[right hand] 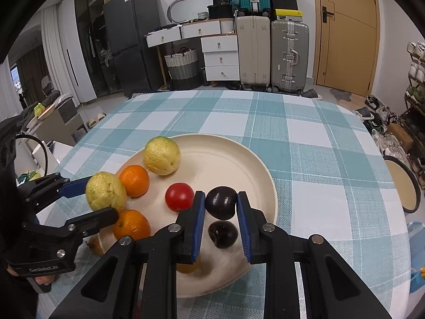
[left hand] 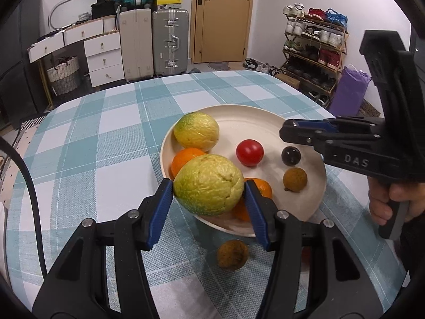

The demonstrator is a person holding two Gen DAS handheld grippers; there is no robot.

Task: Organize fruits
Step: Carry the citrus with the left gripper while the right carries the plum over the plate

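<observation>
1. my left gripper (left hand: 208,195) is clamped on a yellow-green guava (left hand: 208,184); the blue pads press its two sides, and it hangs over the near left rim of the cream plate (left hand: 239,111).
2. my right gripper (right hand: 221,207) is closed tight on a dark plum (right hand: 221,202), held above the plate's right part; its dark reflection or shadow shows on the plate just beneath it.
3. in the left wrist view the right gripper (left hand: 285,131) comes in from the right over the plate, with the plum (left hand: 291,155) showing below its tip, and my right hand (left hand: 390,199) on its handle.
4. in the right wrist view the left gripper (right hand: 98,199) comes in from the left, pads on either side of the held guava (right hand: 106,191).
5. on the plate lie a second guava (left hand: 196,131) at the far left, an orange (left hand: 184,159) just behind my held one, another orange (left hand: 261,187) partly hidden behind my right pad, a red tomato (left hand: 249,152) near the middle, and a small brown round fruit (left hand: 294,179) toward the right.
6. another brown round fruit (left hand: 233,254) sits on the tablecloth between my left fingers, just off the plate's near edge.
7. the plate rests on a teal and white checked tablecloth (left hand: 106,133).
8. beyond the table stand suitcases (left hand: 170,42), a white drawer unit (left hand: 103,58), a wooden door (left hand: 220,18) and a shoe rack (left hand: 313,47).
</observation>
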